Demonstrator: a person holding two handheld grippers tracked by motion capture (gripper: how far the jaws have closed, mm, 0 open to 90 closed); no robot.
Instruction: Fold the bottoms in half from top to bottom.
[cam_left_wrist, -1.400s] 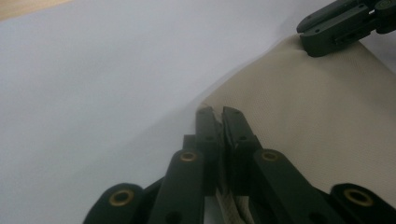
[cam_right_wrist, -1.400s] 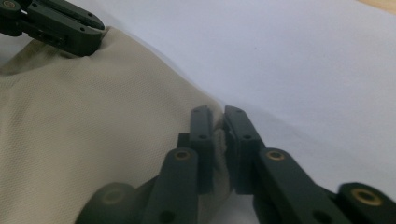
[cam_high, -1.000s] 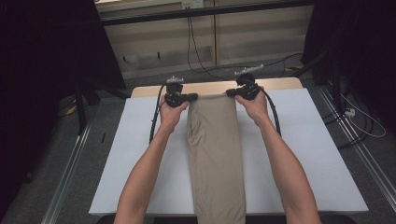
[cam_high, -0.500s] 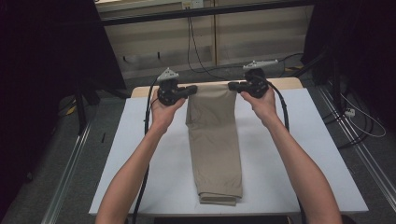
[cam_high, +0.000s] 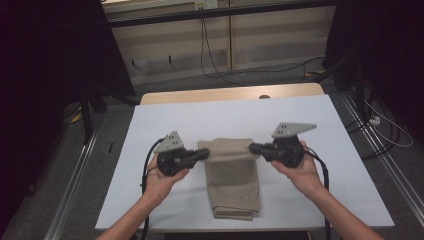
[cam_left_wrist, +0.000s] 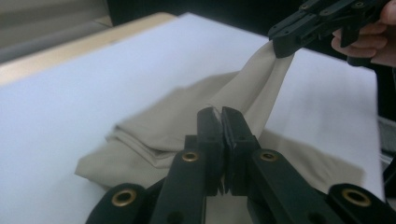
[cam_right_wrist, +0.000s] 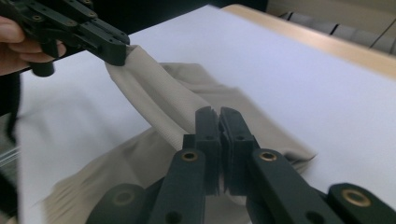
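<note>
The left gripper (cam_high: 204, 153) has its two black jaws pressed together on one corner of the raised edge of the khaki trousers (cam_high: 232, 180), and the right gripper (cam_high: 255, 148) is clamped the same way on the opposite corner, so the edge hangs stretched between them just above the cloth below. Under that lifted edge the rest of the folded trousers lies flat on the white table cover (cam_high: 150, 130), near the person's side of the table, with the bare wooden table edge (cam_high: 225, 93) well beyond. From here the likely trouble is an uneven fold: if one hand lowers sooner or pulls sideways, the top layer may land skewed or bunch, or the thin pinch of fabric may slip from one jaw pair.
</note>
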